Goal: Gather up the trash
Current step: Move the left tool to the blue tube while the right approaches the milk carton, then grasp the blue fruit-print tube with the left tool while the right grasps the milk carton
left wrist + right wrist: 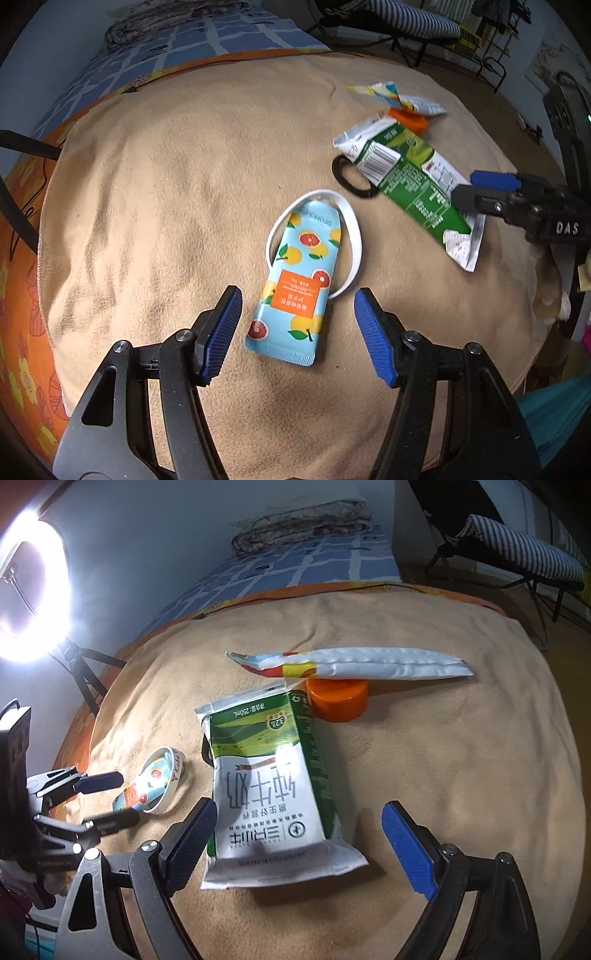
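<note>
Left hand-held gripper [298, 334]: fingers apart, straddling the fruit-print tube [293, 282] lying on the tan blanket [147, 221]. Right hand-held gripper [299, 849]: fingers apart around the flattened milk carton [273, 790], near the orange cap [338, 699].

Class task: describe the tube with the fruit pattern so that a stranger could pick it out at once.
Find the tan fleece blanket on the bed. Near its middle, between the open left tongs, lies a flat light-blue plastic tube printed with oranges and grapefruit slices, across a white band loop. Its neighbour, the milk carton, is green and white.
</note>
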A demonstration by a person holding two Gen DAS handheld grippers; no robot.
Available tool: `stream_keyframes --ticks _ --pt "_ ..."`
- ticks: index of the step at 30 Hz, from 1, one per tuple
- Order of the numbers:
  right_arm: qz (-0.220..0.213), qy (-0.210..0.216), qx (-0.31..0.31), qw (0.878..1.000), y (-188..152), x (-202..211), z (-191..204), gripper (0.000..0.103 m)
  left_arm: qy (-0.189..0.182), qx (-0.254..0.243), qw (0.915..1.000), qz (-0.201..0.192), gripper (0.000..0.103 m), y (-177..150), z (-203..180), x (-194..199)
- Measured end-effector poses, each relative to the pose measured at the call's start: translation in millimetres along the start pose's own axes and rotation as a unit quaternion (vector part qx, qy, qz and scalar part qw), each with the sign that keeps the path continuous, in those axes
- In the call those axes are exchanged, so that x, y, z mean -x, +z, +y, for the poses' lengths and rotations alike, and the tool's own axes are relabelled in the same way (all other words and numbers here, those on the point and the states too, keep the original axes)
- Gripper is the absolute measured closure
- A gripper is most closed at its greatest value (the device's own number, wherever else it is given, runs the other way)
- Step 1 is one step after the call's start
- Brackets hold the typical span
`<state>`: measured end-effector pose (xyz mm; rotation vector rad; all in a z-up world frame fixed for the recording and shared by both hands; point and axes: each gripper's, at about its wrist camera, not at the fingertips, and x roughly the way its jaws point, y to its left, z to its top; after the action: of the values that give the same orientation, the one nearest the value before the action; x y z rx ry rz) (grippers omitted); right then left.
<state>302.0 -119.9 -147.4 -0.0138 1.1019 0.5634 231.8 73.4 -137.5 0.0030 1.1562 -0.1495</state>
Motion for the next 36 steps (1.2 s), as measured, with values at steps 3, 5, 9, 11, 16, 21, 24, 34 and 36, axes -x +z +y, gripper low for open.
stream_keyframes --ticks 3,5,9,11,16,21,24,34,36 --pt "0.002 0.002 -0.001 1.0 1 -5 1 0.011 0.001 -0.006 1.0 0.002 0.049 -1 -2 -2" --pt "0.002 0.004 -0.003 1.0 1 -7 2 0.01 0.004 -0.008 0.9999 0.005 0.063 -3 -3 -2" --pt "-0.001 0.0 0.001 1.0 4 -7 3 0.01 -0.001 -0.003 1.0 0.007 0.065 -7 -1 0" --pt "-0.001 0.001 0.0 1.0 4 -7 4 0.01 0.002 -0.004 1.0 0.004 0.065 -10 -1 4" --pt "0.003 0.003 0.001 1.0 1 -9 5 0.01 -0.012 0.002 0.9999 -0.011 0.065 -14 -1 17" --pt "0.013 0.004 0.009 1.0 -4 -13 9 0.012 -0.024 -0.004 0.9996 -0.018 0.066 -26 -6 32" --pt "0.019 0.008 0.013 1.0 -6 -17 11 0.019 -0.03 -0.002 0.9995 -0.01 0.066 -38 -6 35" --pt "0.021 0.053 -0.018 0.998 -4 -11 -3 0.016 -0.078 0.028 0.9959 0.035 0.057 -56 3 23" --pt "0.017 0.082 -0.048 0.995 -2 -10 -13 0.015 -0.087 0.043 0.9946 0.035 0.057 -53 7 20"
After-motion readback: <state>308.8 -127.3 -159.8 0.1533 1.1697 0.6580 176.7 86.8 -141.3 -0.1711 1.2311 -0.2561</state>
